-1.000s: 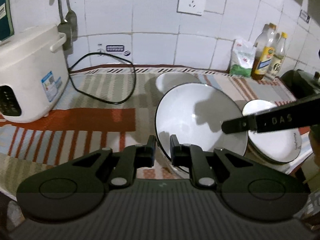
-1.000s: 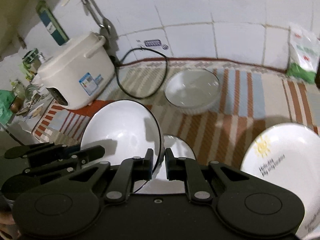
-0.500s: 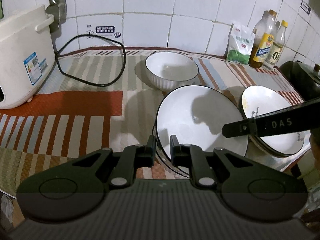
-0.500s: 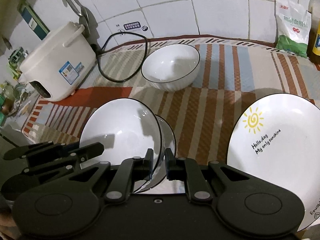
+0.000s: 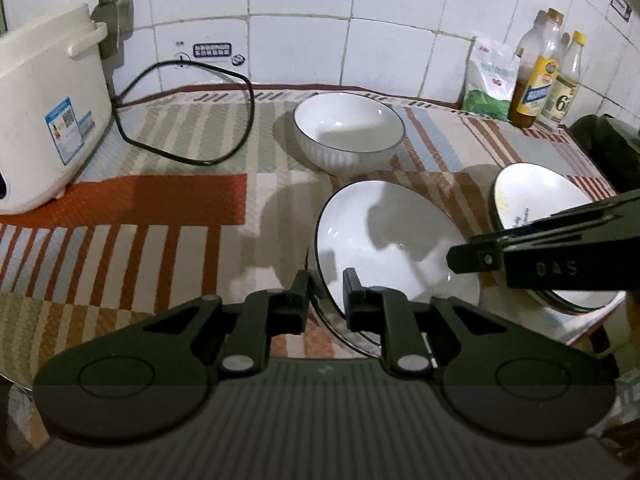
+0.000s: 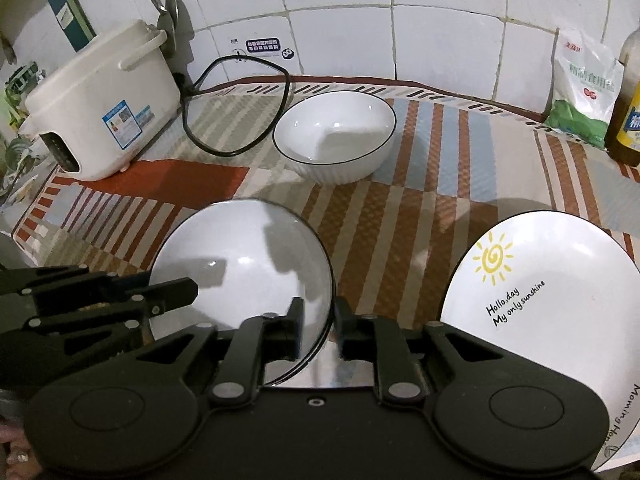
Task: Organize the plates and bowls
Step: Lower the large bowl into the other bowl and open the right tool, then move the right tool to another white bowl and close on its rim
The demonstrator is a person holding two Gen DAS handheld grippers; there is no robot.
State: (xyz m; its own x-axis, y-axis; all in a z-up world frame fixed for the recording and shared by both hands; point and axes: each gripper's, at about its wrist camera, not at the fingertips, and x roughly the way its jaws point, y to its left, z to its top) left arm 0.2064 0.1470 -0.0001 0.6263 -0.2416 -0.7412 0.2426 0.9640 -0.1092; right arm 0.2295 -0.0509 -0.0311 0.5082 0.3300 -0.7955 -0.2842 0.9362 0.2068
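We have the black-rimmed plate (image 5: 396, 248) down on a second plate of the same kind, whose rim (image 6: 308, 376) peeks out beneath it at the near edge of the striped mat (image 6: 400, 216). We judge it was carried by opposite edges with both claws so it would settle level on the stack. The left gripper (image 5: 326, 296) straddles the plate's left rim, and its jaws are just beginning to part; the rim is between them, the pads look barely clear of it. The right gripper (image 6: 316, 324) brackets the right rim, its jaws opening too, with visible slack on the outer side. Beyond the stack stands the ribbed white bowl (image 5: 348, 132), well apart, near the tiled wall. To the right lies the sunshine plate (image 6: 544, 328), beside the stack but not touching it.
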